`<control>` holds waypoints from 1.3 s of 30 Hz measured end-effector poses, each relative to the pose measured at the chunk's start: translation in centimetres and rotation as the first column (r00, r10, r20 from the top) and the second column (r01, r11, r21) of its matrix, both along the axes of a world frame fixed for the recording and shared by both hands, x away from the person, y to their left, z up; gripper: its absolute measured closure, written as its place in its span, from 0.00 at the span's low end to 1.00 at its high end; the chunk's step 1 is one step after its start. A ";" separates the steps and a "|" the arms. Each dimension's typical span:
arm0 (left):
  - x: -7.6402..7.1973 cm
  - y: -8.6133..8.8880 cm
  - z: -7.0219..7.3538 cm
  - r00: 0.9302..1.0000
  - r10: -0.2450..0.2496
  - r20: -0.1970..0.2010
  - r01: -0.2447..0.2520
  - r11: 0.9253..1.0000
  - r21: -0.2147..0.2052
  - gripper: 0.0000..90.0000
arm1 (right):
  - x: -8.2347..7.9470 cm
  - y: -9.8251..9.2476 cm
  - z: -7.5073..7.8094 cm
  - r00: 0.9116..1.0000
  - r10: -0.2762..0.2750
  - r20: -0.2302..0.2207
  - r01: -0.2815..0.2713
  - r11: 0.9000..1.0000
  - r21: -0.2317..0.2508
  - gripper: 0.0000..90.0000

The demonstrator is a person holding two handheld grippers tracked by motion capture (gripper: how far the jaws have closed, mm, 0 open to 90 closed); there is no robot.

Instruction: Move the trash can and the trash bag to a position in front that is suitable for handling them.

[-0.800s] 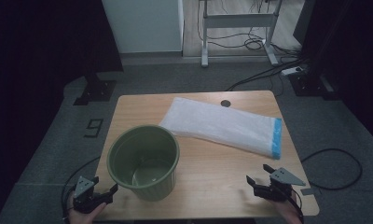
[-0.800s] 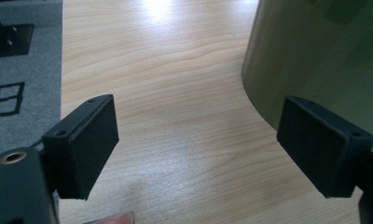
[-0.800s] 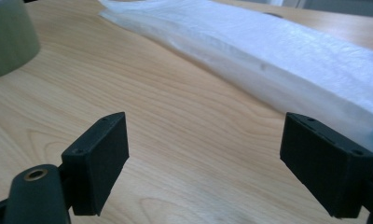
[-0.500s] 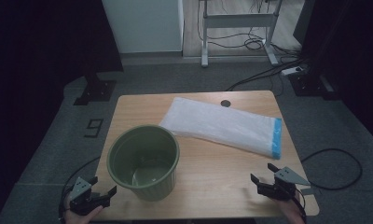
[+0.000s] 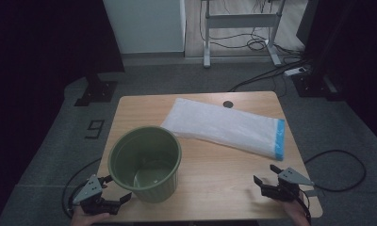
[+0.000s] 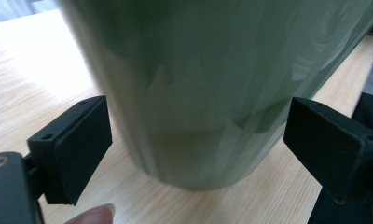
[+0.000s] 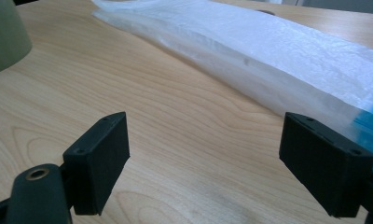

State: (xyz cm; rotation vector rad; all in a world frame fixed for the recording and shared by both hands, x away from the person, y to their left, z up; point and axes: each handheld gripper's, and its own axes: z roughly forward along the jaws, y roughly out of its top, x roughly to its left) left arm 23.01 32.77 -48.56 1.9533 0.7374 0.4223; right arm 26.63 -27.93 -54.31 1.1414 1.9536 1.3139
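Wooden table (image 5: 215, 179) in a dim room, green bin (image 5: 146, 162) upright near the front left; left claw (image 5: 112, 192) sits wide open right beside its base, not gripping; white bag (image 5: 226, 125) lies flat behind, untouched; right claw (image 5: 267, 180) open over bare wood; looks like nothing's started yet, lining the bin is all still ahead.

The high view looks forward and down from above the near edge of the pale wooden table (image 5: 224, 165), far enough off to take in the whole top and the grey carpet beyond. The left gripper view sits low and very close against the ribbed side of the olive-green plastic bucket (image 6: 212, 93), also seen in the high view (image 5: 146, 162). The right gripper view skims the tabletop toward the long white plastic bag with a blue end (image 7: 278, 60), which the high view shares (image 5: 224, 127).
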 end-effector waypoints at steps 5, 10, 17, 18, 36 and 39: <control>1.0 -1.3 0.1 0.999 -0.050 0.002 0.050 0.999 -0.003 0.06 | -0.1 0.2 0.0 1.000 0.022 0.002 -0.022 1.000 -0.007 0.17; 1.9 -2.9 0.0 0.998 -0.066 0.000 0.066 0.998 0.011 0.07 | 0.0 0.4 0.0 0.999 0.034 0.009 -0.034 0.999 -0.002 0.18; 3.2 -5.2 -0.2 0.998 -0.065 -0.001 0.065 0.998 -0.001 0.07 | -0.1 1.2 0.0 0.999 0.050 0.006 -0.050 0.999 -0.009 0.18; 3.3 -5.5 -0.2 0.998 -0.065 -0.001 0.065 0.998 0.002 0.07 | -0.1 1.2 0.1 0.998 0.055 0.010 -0.055 0.998 -0.010 0.18; 7.2 -12.9 -0.2 0.994 -0.110 -0.023 0.111 0.994 0.023 0.13 | -0.5 1.0 0.0 0.997 0.073 0.007 -0.073 0.997 -0.009 0.18; 7.5 -14.0 -0.2 0.993 -0.114 -0.025 0.115 0.992 0.044 0.15 | -0.6 0.9 0.0 0.997 0.074 0.006 -0.074 0.997 -0.010 0.18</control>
